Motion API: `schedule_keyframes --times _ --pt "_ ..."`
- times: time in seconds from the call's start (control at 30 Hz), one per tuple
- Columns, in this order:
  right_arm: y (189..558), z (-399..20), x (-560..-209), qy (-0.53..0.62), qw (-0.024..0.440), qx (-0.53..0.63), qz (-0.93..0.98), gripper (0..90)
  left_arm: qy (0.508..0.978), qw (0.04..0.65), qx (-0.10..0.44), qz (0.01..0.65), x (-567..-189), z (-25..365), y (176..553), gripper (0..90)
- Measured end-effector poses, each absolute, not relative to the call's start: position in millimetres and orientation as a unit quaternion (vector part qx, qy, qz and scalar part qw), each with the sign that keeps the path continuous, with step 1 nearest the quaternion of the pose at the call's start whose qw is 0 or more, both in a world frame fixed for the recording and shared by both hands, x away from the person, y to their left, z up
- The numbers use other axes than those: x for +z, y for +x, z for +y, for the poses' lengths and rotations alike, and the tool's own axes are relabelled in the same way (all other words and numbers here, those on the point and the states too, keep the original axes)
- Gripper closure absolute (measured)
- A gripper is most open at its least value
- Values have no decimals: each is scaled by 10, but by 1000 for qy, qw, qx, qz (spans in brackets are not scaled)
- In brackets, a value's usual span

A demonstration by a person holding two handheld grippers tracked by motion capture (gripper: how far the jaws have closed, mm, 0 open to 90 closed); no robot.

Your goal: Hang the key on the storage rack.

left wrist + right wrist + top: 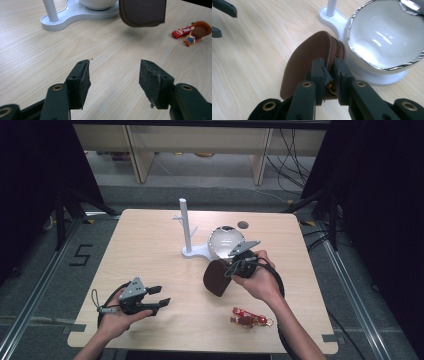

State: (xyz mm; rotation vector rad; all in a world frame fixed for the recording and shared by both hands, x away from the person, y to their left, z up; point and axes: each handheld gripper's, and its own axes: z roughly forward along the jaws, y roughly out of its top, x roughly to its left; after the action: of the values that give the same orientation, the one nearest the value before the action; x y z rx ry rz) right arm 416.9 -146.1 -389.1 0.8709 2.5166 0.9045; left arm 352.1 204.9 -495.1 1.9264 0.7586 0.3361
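Note:
A brown zipped leather pouch (216, 277) hangs above the table, and my right gripper (235, 265) is shut on its zipper end (331, 75). The pouch (307, 60) sits just in front of a white bowl (384, 35) that rests on a white stand base. My left gripper (161, 301) is held low at the front left, open, with nothing between its fingers (80, 80). From the left gripper view the pouch (142, 12) floats ahead over the wood.
A white stand with an upright post (185, 222) and short pegs stands mid-table, its base (75, 15) carrying the bowl (225, 240). A red keychain with a small figure (249, 319) lies near the front edge, right of centre (192, 31). A dark round hole (243, 225) marks the tabletop.

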Motion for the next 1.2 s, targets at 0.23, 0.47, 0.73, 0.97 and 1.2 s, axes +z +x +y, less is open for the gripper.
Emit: schedule_keyframes --times 0.23,0.47,0.73,0.97,1.2 --pt "4241 -1476 -3684 319 195 327 868 807 792 498 138 325 -5006 2073 3504 411" --pt "4371 -1494 -3475 318 226 341 855 808 785 504 136 334 -5055 2095 3481 411" --pt "4541 -1508 -3365 311 277 348 840 807 774 506 150 351 -5069 2156 3464 412" --pt "4746 -1559 -3423 301 314 340 834 806 768 511 148 358 -5103 2180 3472 412" --pt "4860 -1551 -3585 301 333 342 826 805 768 511 145 359 -5120 2174 3476 412"
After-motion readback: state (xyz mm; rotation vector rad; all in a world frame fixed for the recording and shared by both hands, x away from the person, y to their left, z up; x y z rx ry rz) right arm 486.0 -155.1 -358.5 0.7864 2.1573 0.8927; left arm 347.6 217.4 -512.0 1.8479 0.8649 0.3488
